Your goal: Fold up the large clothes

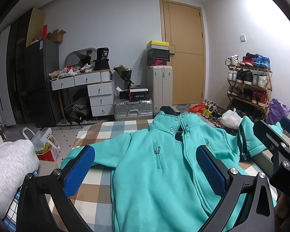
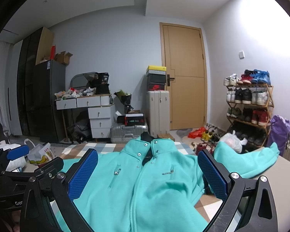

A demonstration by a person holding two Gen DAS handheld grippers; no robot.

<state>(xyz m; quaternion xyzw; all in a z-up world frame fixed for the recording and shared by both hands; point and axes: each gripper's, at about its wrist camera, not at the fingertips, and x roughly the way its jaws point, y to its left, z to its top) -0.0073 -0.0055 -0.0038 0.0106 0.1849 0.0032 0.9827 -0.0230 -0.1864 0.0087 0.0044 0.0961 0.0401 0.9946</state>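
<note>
A teal zip-up jacket (image 1: pixel 154 166) (image 2: pixel 145 183) lies face up on a checked bed cover (image 1: pixel 98 189) (image 2: pixel 75 150), collar toward the far end of the bed. Its sleeves are spread out to both sides. My left gripper (image 1: pixel 145 166) hovers open over the jacket's left chest, blue pads wide apart, nothing between them. My right gripper (image 2: pixel 147 170) is open too, above the zipper and chest. In the left wrist view the right gripper (image 1: pixel 276 150) shows at the right edge. In the right wrist view the left gripper (image 2: pixel 19 164) shows at the left.
A grey garment pile (image 1: pixel 7 170) lies at the left on the bed. Beyond the bed's foot are paper bags (image 1: pixel 44 145), suitcases (image 1: pixel 133 110), a drawer desk (image 1: pixel 87 85), a wooden door (image 1: pixel 183 54) and a shoe rack (image 1: pixel 249 81) with a white plastic bag (image 1: pixel 231 118) nearby.
</note>
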